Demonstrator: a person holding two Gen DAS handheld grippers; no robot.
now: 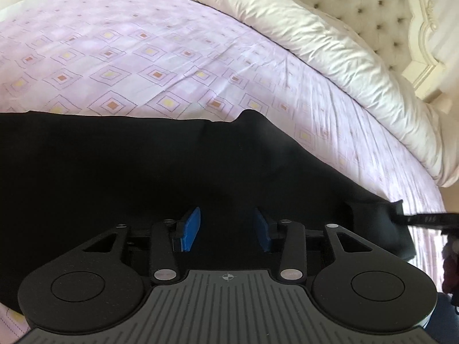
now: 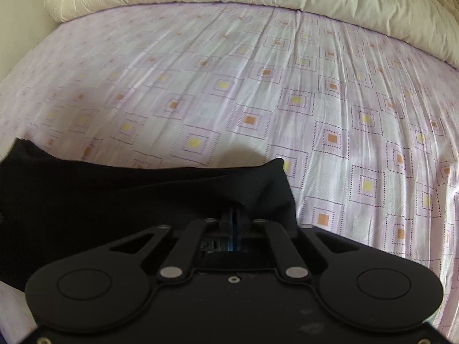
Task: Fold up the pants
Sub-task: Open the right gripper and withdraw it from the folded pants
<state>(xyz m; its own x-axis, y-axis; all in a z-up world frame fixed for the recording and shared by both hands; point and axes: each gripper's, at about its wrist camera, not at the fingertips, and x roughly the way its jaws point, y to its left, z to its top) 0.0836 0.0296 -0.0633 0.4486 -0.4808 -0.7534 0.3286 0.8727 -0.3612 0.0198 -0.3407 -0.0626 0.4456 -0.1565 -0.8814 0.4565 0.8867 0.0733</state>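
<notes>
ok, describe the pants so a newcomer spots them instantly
Start at the bed's lilac sheet printed with small squares. On its near edge lies the pants, a flat black cloth. It's the only dark, plain item; the duvet behind is cream.

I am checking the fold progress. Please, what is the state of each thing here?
Pants: black, lying on the sheet, right corner lifted.
Left gripper: open over the pants, holding nothing.
Right gripper: shut on the pants corner.
Sheet: spread, lightly wrinkled.
Duvet: bunched by the headboard.

Black pants [image 1: 129,166] and duvet [image 1: 330,43] on patterned bed [image 1: 143,57]
</notes>
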